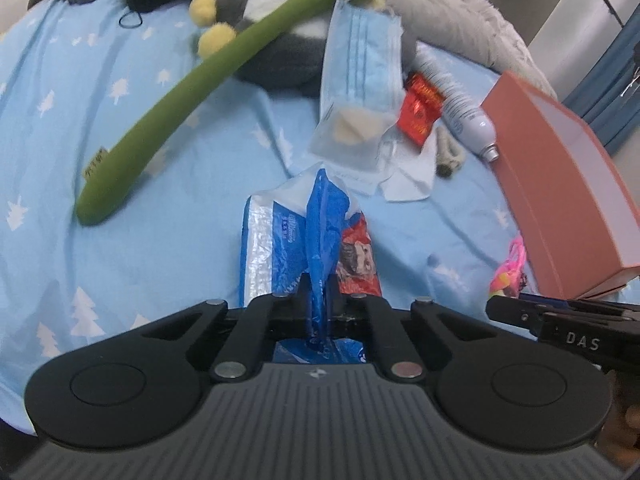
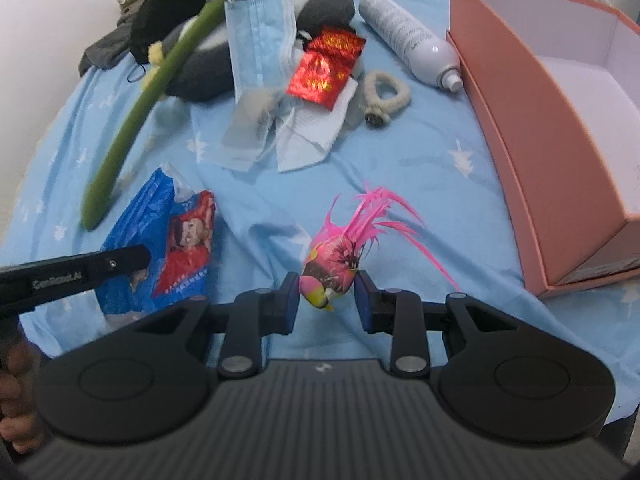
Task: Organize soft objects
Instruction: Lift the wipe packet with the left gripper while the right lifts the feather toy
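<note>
A blue and red plastic pack [image 1: 280, 232] lies crumpled on the light blue bedsheet [image 1: 160, 240]. My left gripper [image 1: 318, 280] is shut on a raised blue fold of that pack. In the right wrist view the pack [image 2: 180, 240] sits at lower left. The left gripper [image 2: 142, 258] comes in from the left over it. My right gripper [image 2: 328, 292] is shut on a pink feathered toy [image 2: 332, 264], pads on both sides of its body and feathers fanning up to the right. An open pink box [image 2: 540, 120] stands to the right.
A long green plush stem [image 1: 180, 92] lies at the left. Behind are a grey plush [image 2: 208, 64], a blue face mask [image 1: 360, 60], a red foil packet [image 1: 420, 108], a white spray bottle [image 1: 460, 108] and a cream scrunchie [image 2: 386, 92]. Dark clothes are piled at the back.
</note>
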Available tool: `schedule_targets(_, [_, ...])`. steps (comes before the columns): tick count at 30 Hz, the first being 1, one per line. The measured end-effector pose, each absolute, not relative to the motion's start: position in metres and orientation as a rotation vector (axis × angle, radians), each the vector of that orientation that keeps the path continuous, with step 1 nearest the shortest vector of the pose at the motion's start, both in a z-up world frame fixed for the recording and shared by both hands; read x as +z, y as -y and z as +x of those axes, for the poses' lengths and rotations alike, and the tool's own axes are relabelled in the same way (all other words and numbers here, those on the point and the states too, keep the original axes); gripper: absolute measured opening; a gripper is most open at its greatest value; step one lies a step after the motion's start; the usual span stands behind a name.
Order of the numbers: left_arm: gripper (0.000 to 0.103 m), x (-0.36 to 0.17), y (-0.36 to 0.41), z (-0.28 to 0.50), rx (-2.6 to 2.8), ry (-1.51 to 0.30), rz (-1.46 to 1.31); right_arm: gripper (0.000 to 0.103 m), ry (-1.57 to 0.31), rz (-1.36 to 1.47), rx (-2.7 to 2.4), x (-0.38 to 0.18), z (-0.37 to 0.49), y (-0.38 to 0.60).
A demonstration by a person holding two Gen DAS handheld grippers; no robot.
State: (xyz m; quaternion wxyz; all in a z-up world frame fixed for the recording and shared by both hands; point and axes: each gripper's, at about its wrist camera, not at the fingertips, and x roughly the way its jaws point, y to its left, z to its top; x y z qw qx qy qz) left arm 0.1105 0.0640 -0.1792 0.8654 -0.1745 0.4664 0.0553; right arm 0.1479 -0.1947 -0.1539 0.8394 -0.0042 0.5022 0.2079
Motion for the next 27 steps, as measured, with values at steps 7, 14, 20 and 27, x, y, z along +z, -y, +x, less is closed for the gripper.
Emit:
schedule_targets(7, [0.007, -0.137, -0.050, 0.107, 0.082, -0.914, -0.337, 0.033, -0.990, -0.019, 0.448, -0.123, 0.144, 0.198])
schedule_targets(14, [0.007, -0.097, -0.032, 0.109, 0.034, -0.852, -0.322, 0.033, -0.914, -0.002, 0.449, -0.085, 0.143, 0.210])
schedule_targets(20, [0.007, -0.064, -0.017, 0.115, -0.017, -0.792, -0.318, 0.033, -0.834, 0.005, 0.442, -0.048, 0.144, 0.223])
schedule_targets(27, [0.007, -0.022, 0.004, 0.134, -0.081, -0.710, -0.300, 0.033, -0.729, 0.021, 0.430, -0.006, 0.153, 0.241])
